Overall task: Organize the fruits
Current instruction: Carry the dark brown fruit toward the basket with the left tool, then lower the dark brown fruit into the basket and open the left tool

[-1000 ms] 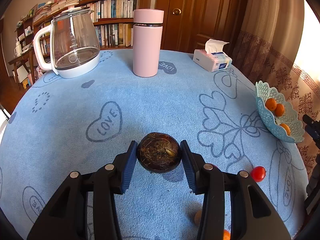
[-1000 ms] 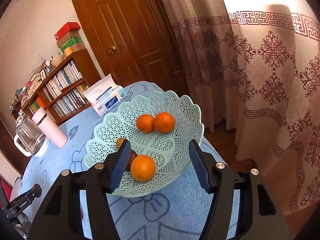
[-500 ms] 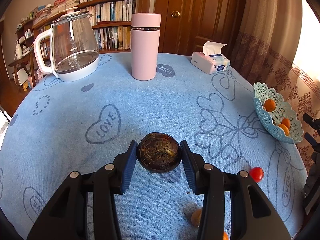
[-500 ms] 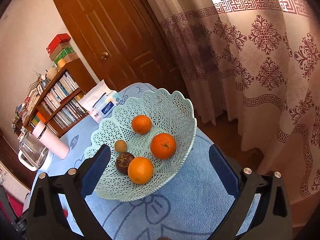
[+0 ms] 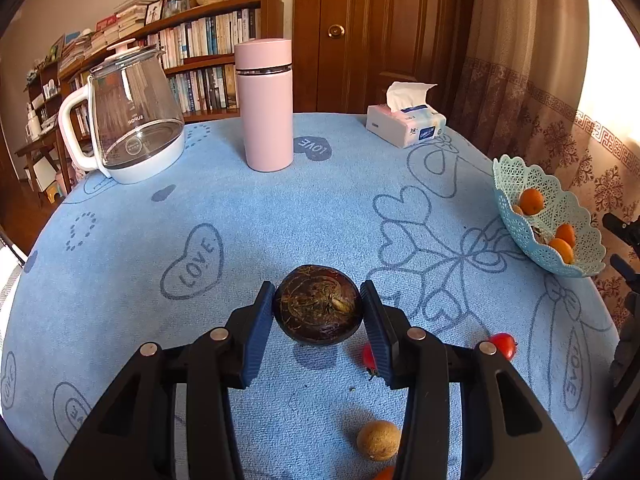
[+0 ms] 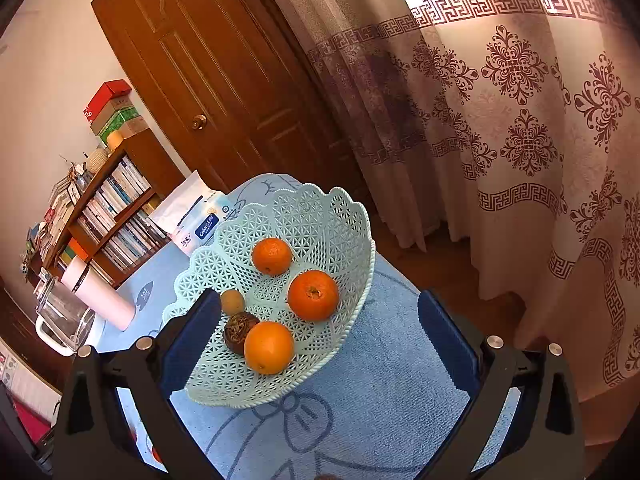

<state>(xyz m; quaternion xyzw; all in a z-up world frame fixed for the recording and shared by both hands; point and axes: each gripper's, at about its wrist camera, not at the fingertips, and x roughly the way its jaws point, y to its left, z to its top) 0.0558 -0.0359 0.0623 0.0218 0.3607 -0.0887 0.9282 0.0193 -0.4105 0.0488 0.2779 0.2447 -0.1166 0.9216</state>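
Having just spread wide above the basket [image 6: 320, 216], the right gripper [image 6: 320, 332] jaws are released and empty, one orange [image 6: 269, 347] lying between them, while the left gripper [image 5: 318, 312] jaws clench a dark fruit [image 5: 318, 309], next to go in.

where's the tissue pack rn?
Left wrist view: tissue pack sits at the table's far right, between the pink flask and the fruit basket.

plastic lattice basket [image 6: 320, 216], terry tablecloth [image 5: 280, 208]

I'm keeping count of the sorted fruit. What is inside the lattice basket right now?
The basket holds three oranges, a small tan fruit and a dark round fruit partly covered by the nearest orange. Nothing else shows.
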